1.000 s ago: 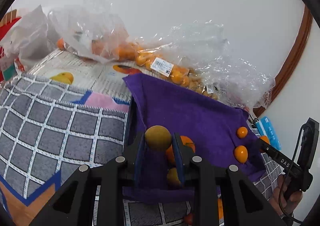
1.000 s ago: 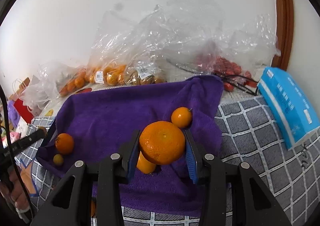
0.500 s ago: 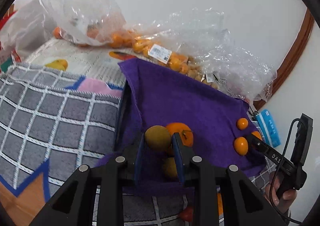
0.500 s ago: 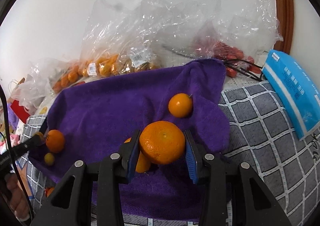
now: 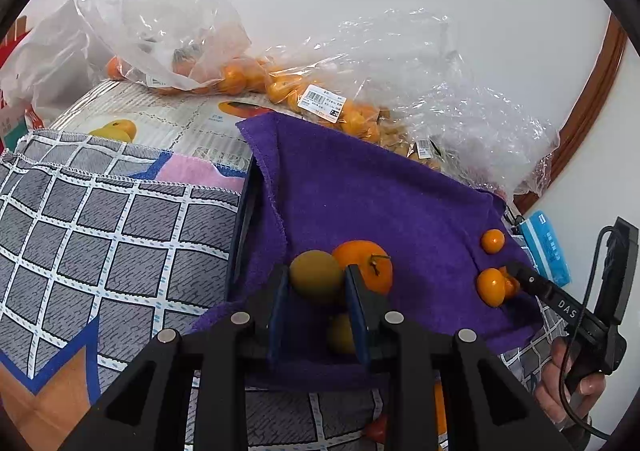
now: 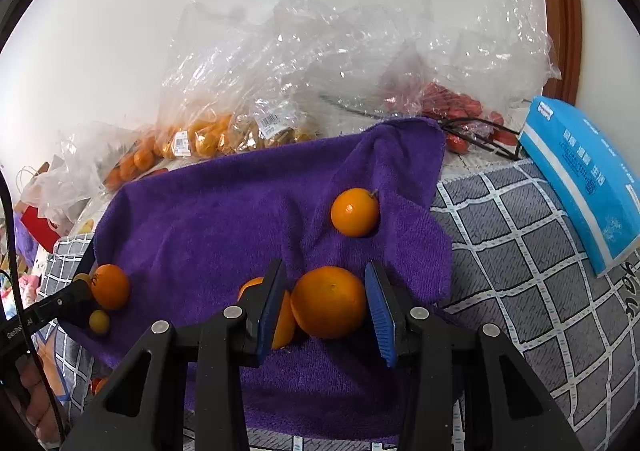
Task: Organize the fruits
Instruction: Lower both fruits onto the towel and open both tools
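Left gripper (image 5: 316,287) clamps a small olive-yellow fruit (image 5: 316,276), low centre, over the purple towel (image 5: 360,191) for sorting by kind. Right gripper (image 6: 326,301) stands slack around a big orange (image 6: 329,301) resting on towel, gaps both sides.

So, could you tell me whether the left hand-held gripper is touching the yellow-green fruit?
Touching. The left wrist view shows the yellow-green fruit clamped between both blue pads of the left hand-held gripper, with no gap on either side.

Left tool (image 5: 318,293) grips a yellow-green fruit (image 5: 315,276) above purple towel (image 5: 360,195).
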A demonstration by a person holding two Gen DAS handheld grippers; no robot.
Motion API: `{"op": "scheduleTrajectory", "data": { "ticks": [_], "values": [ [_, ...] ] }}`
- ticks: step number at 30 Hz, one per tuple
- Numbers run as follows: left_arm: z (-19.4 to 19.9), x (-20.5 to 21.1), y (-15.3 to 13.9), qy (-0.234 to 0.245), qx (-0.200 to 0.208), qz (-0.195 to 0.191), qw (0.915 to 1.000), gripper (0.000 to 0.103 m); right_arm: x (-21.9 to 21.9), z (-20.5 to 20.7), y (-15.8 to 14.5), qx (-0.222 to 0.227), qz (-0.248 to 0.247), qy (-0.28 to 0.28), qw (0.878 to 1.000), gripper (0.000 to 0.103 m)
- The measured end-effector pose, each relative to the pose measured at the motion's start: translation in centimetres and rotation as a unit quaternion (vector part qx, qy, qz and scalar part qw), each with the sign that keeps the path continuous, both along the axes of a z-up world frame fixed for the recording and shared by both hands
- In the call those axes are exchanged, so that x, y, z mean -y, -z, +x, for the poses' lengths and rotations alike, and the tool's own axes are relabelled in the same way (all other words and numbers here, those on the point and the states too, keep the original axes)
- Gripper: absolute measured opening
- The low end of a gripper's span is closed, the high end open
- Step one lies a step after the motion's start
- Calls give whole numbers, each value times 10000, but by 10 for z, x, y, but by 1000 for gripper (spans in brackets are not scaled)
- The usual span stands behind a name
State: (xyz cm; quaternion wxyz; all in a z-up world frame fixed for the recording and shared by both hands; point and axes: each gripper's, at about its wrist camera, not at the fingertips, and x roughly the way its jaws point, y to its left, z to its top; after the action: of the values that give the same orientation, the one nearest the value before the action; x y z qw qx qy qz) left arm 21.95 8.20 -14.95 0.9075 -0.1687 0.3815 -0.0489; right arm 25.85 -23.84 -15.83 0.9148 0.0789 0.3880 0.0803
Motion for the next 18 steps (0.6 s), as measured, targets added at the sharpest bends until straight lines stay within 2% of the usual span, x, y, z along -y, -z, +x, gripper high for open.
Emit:
{"op": "scheduleTrajectory", "data": {
  "ticks": [11, 16, 18],
  "values": [
    [-1, -2, -2, -13, -12, -125, 9999, 27, -3, -5, -5, 191, -228, 77, 9995, 44],
    [-2, -2, -2, 2, -13, -125, 9999, 27, -6, -8, -5, 256, -372, 84, 9989, 52],
    [-3, -1, -3, 20, -8, -148, 9999, 29, -6, -9, -5, 274, -396, 94, 9988, 52]
  ]
}}
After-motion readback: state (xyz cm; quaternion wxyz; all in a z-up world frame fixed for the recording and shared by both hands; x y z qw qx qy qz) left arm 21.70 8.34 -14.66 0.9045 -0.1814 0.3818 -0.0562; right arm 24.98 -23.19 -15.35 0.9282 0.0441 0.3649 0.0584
